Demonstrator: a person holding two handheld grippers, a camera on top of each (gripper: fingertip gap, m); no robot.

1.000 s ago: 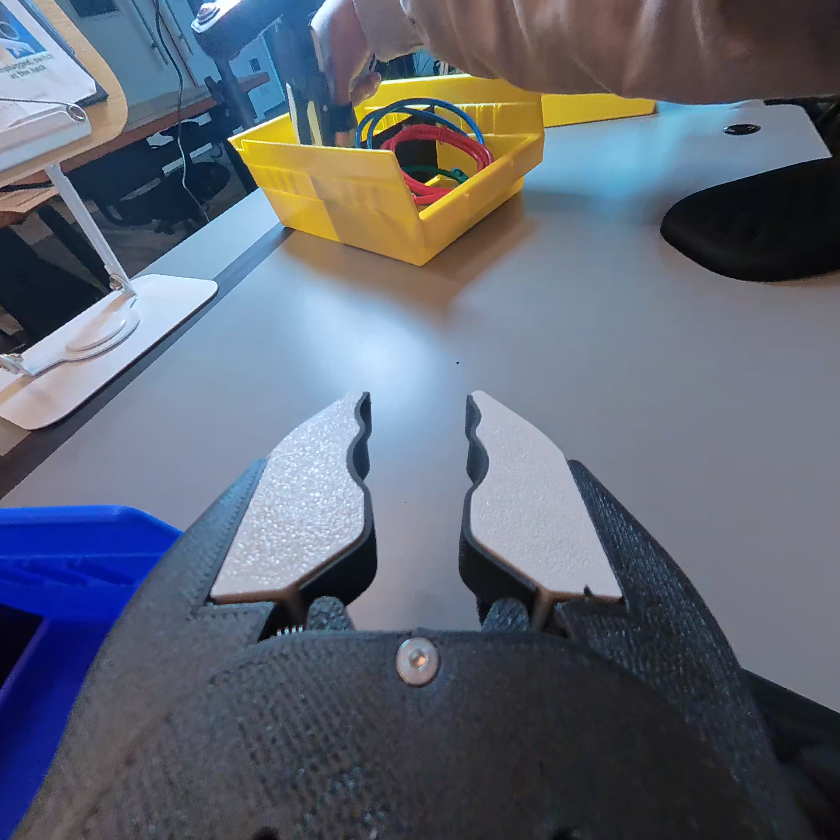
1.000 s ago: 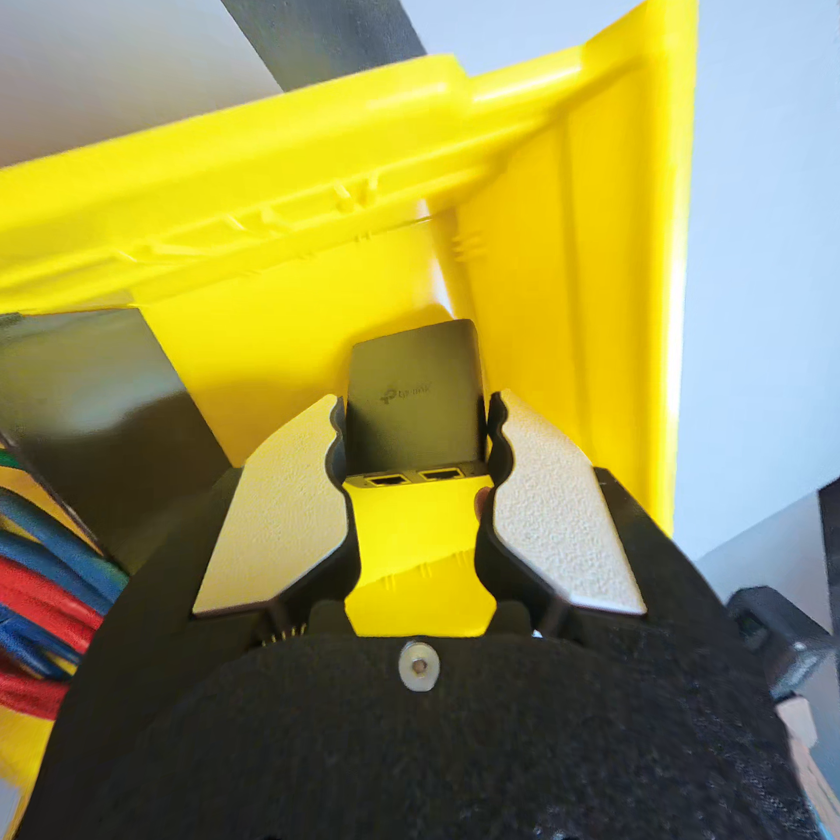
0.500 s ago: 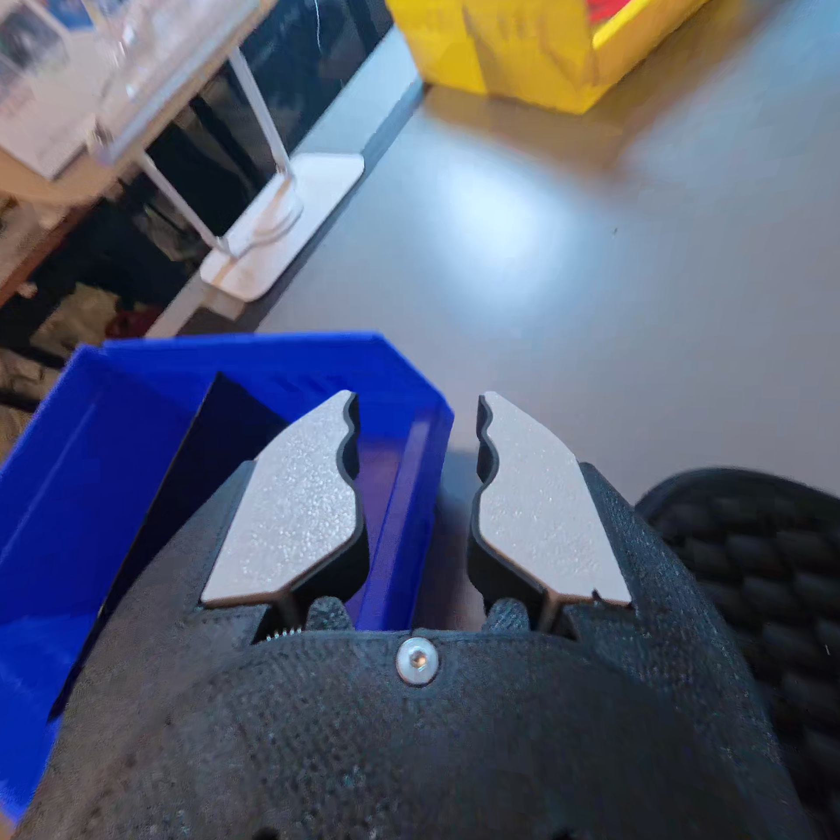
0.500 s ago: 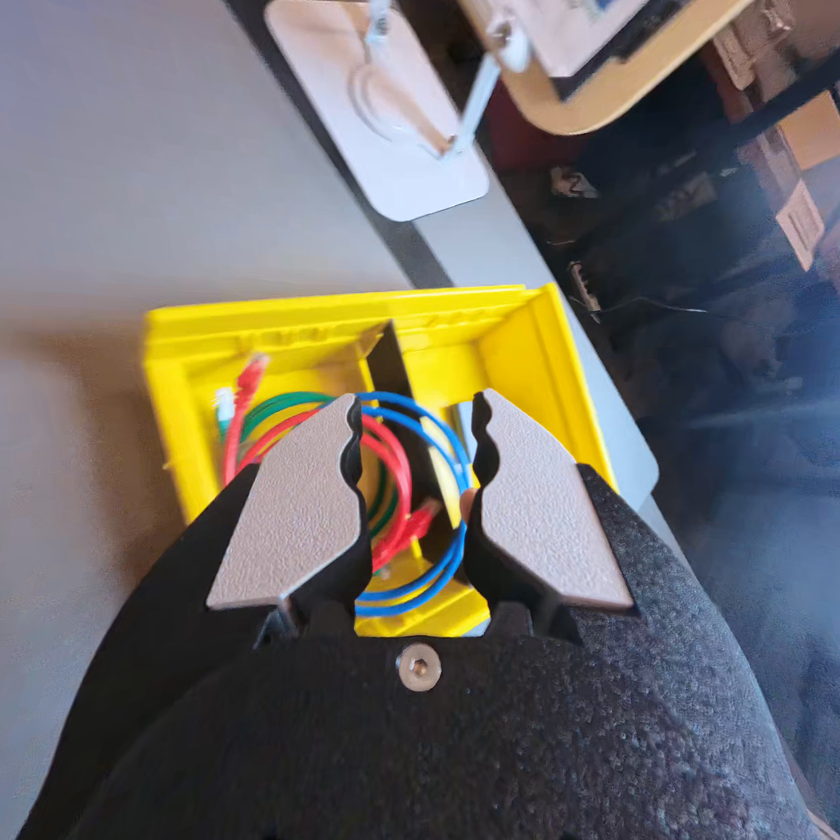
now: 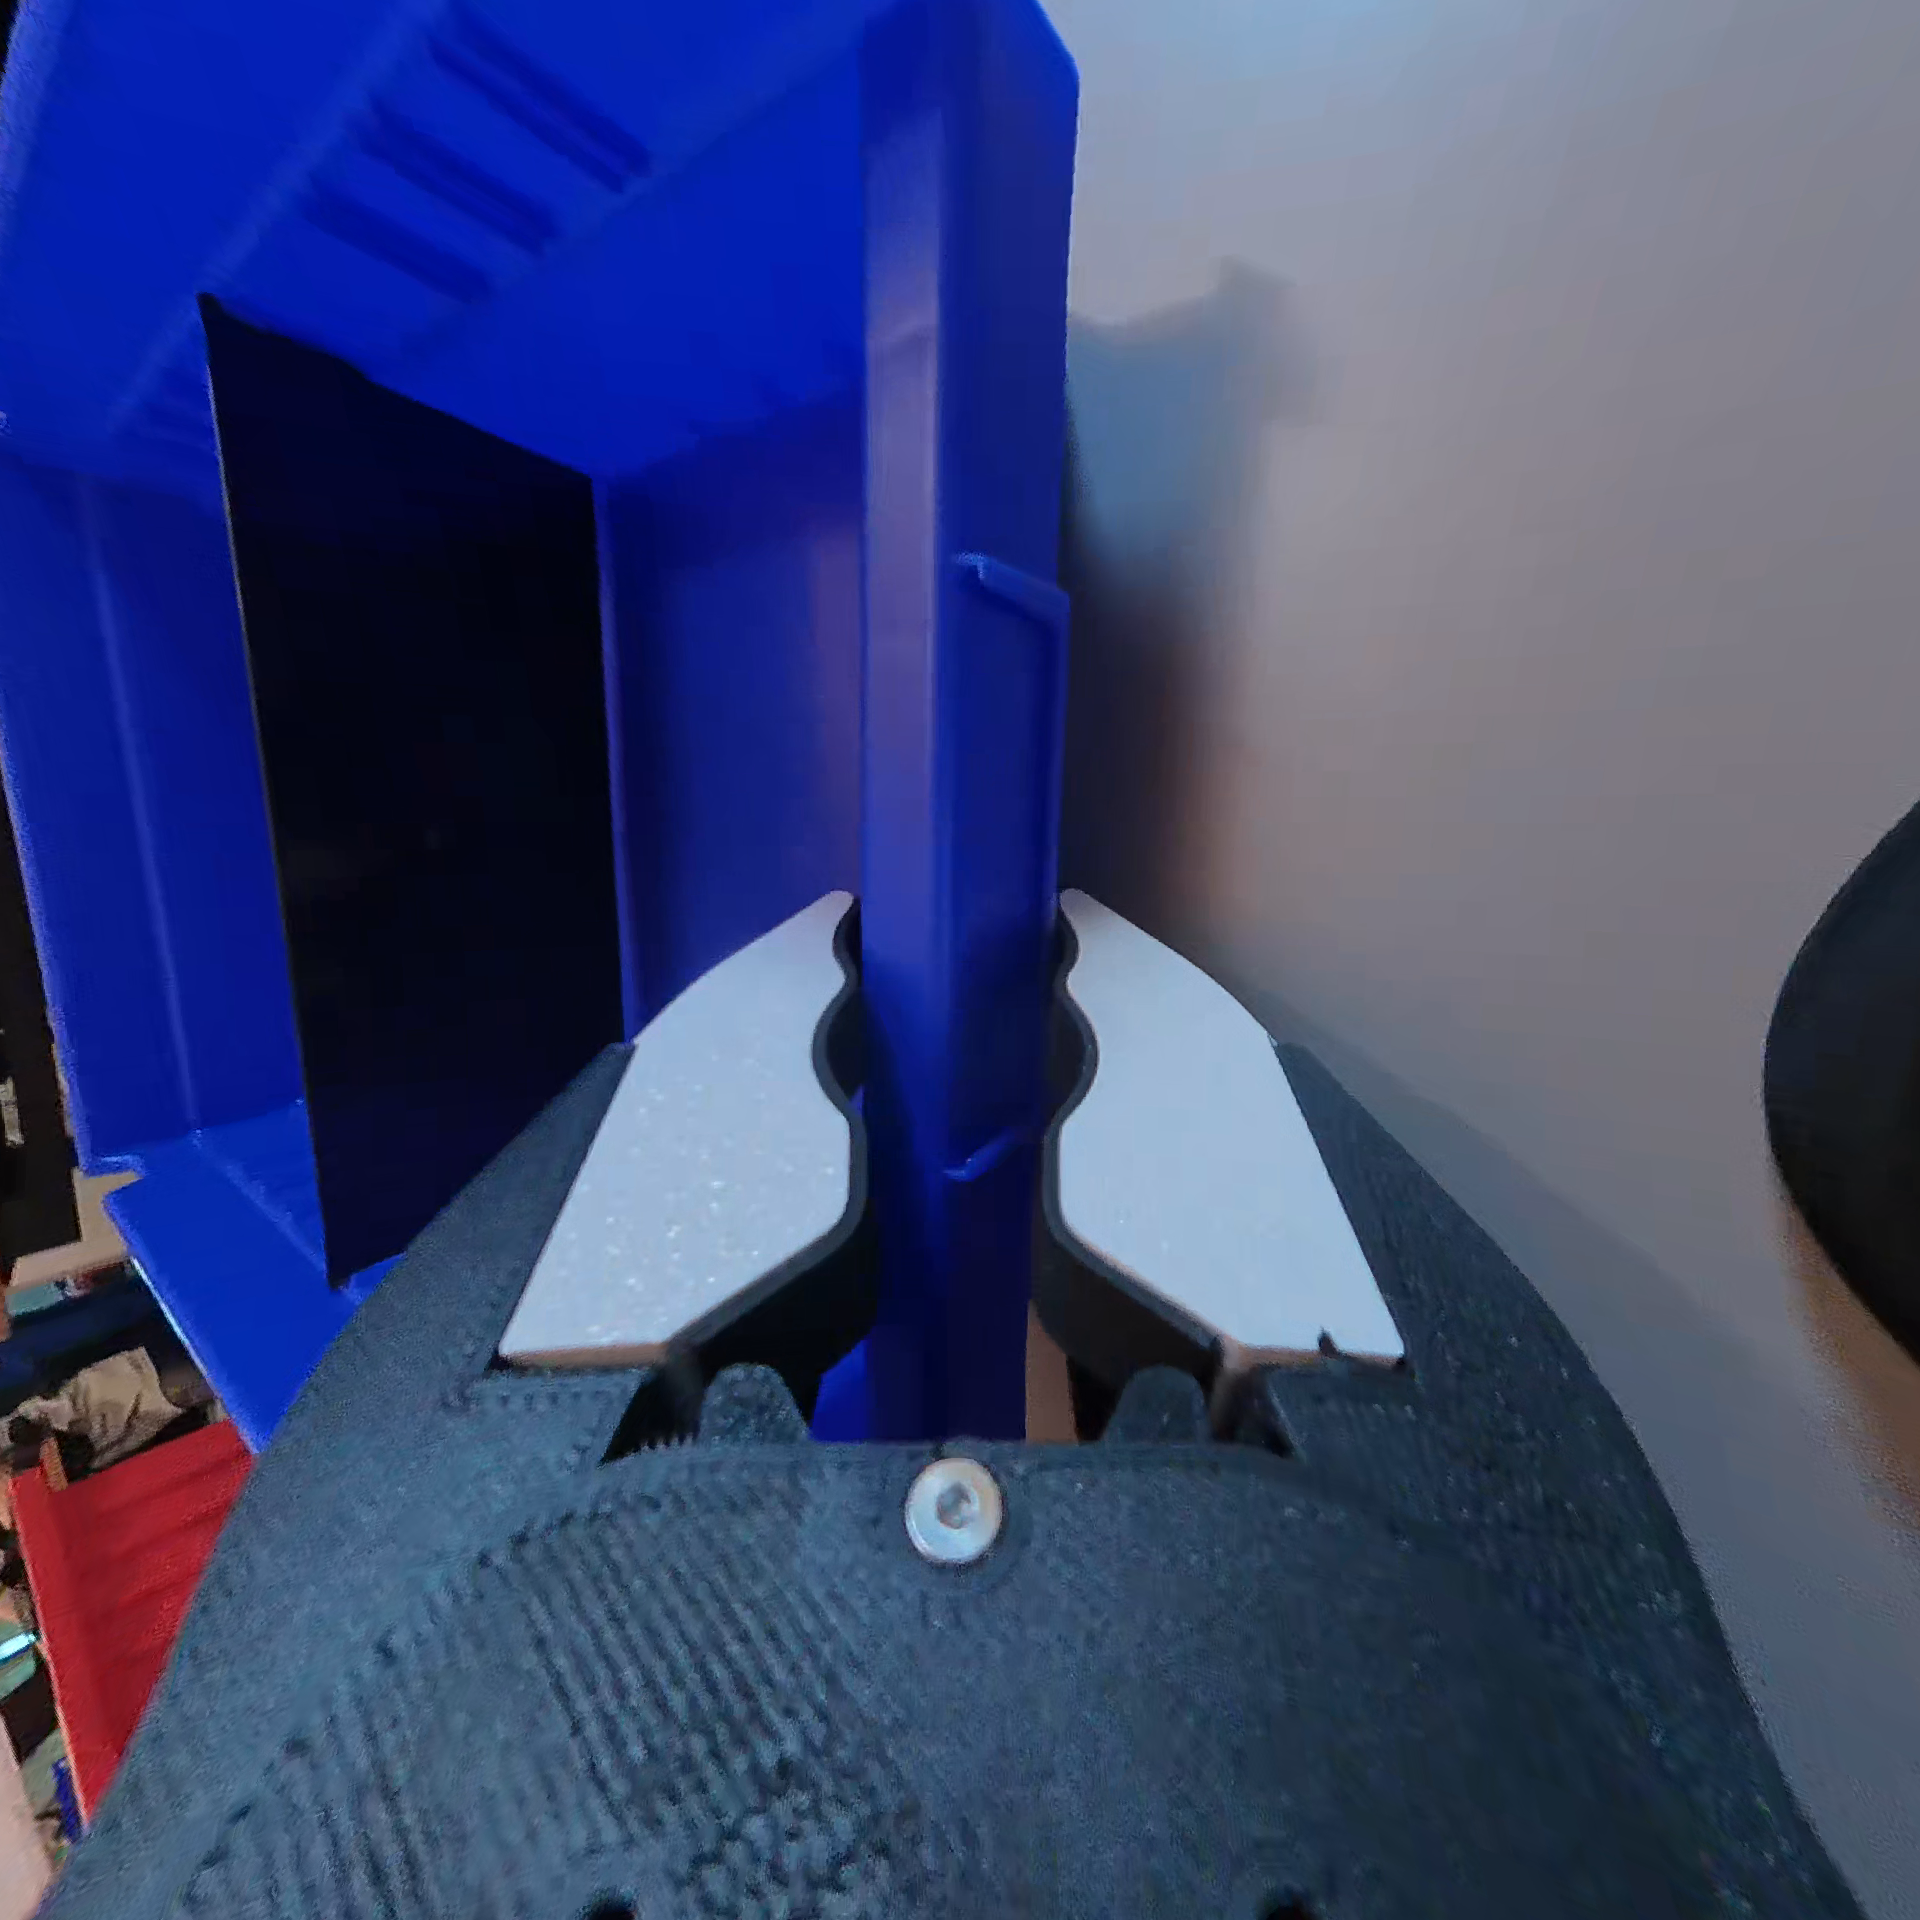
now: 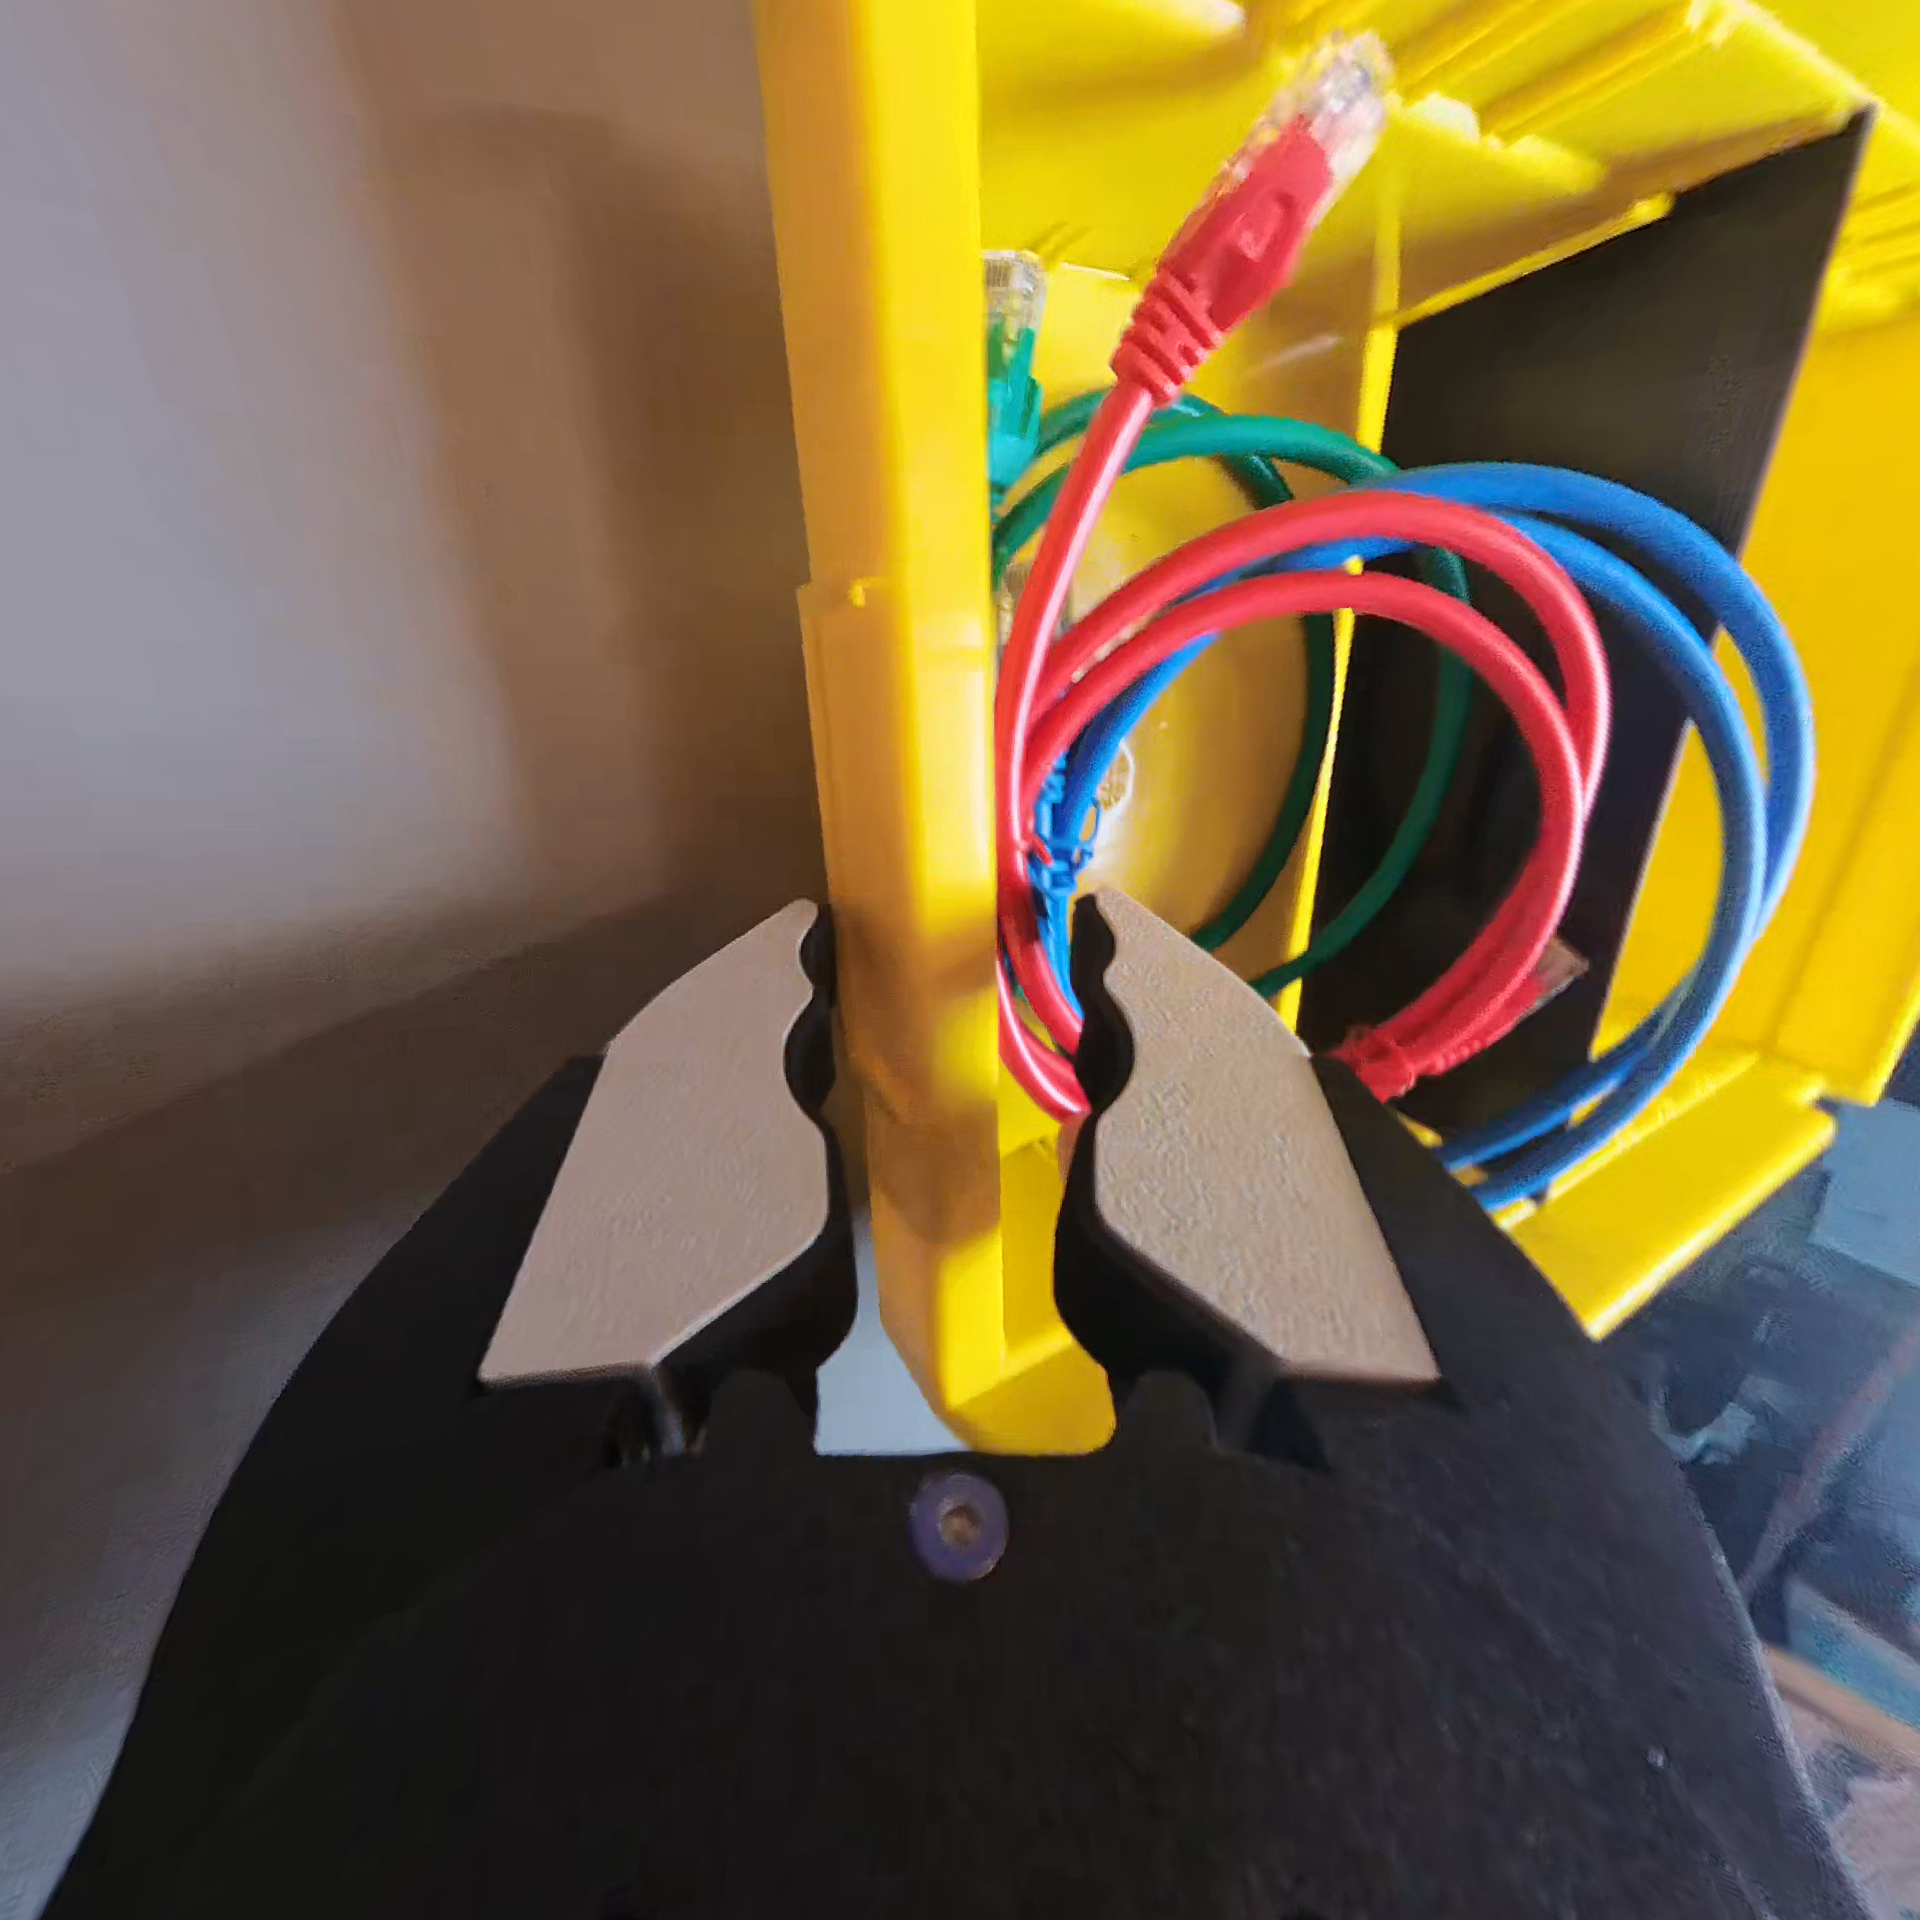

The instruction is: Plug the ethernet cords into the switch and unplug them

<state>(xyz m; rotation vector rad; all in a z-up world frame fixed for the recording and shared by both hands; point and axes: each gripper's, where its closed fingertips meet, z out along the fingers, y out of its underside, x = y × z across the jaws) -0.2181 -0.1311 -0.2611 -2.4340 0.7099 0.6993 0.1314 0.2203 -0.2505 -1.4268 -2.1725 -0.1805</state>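
Ethernet cords (image 6: 1455, 644), red/green/blue, coiled in yellow bin (image 6: 894, 520). Right gripper (image 6: 951, 914) straddling its wall, left gripper (image 5: 956, 909) straddling blue bin (image 5: 966, 520) wall. Can't tell if clamped tho.

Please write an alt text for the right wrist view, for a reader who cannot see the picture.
The right tool straddles the side wall of a yellow bin, one finger outside and one inside. The bin holds coiled red, blue and green ethernet cords and a black divider. The bin stands on a grey table.
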